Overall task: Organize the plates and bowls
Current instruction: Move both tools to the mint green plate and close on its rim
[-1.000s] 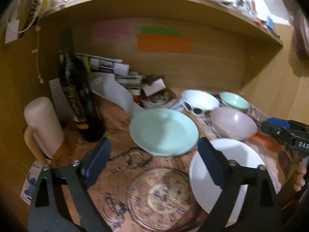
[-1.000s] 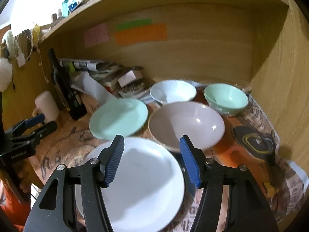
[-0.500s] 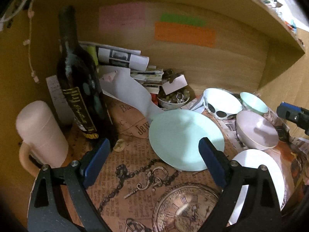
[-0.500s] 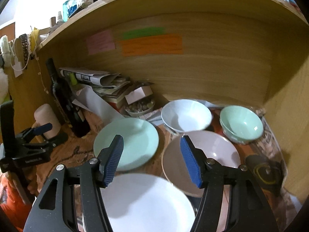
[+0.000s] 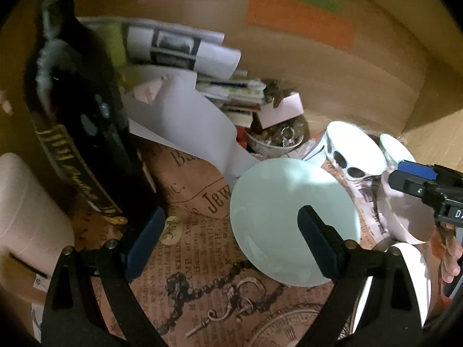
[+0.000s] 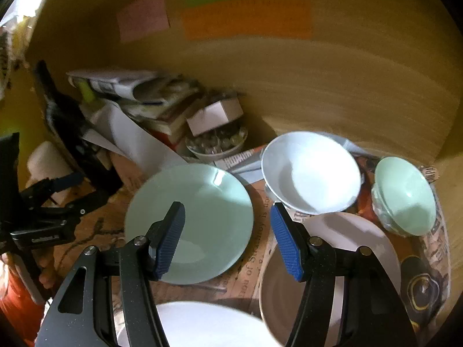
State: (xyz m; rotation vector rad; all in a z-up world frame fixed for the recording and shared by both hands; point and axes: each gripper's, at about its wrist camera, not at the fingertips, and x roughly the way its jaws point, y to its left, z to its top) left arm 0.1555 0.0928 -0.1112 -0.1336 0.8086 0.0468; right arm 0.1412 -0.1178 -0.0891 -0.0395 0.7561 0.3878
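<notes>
A pale green plate [image 5: 283, 214] [image 6: 202, 217] lies in the middle of the desk. A white plate [image 6: 202, 326] [image 5: 416, 277] lies at the front. A pinkish bowl [image 6: 347, 248] [image 5: 405, 217], a white bowl [image 6: 312, 170] [image 5: 356, 150] and a small green bowl [image 6: 408, 193] [image 5: 396, 150] stand at the right. My left gripper [image 5: 231, 243] is open and empty, its right finger over the green plate's left part. My right gripper [image 6: 228, 243] is open and empty over the green plate's right edge; it also shows in the left wrist view [image 5: 428, 188].
A dark wine bottle [image 5: 78, 121] and a pink mug [image 5: 26, 211] stand at the left. Rolled papers, books [image 5: 179, 46] and a bowl of small items [image 5: 275, 138] crowd the back. A wooden wall closes the right side. A shelf runs overhead.
Both grippers have moved forward and lower toward the green plate. The dishes have not moved.
</notes>
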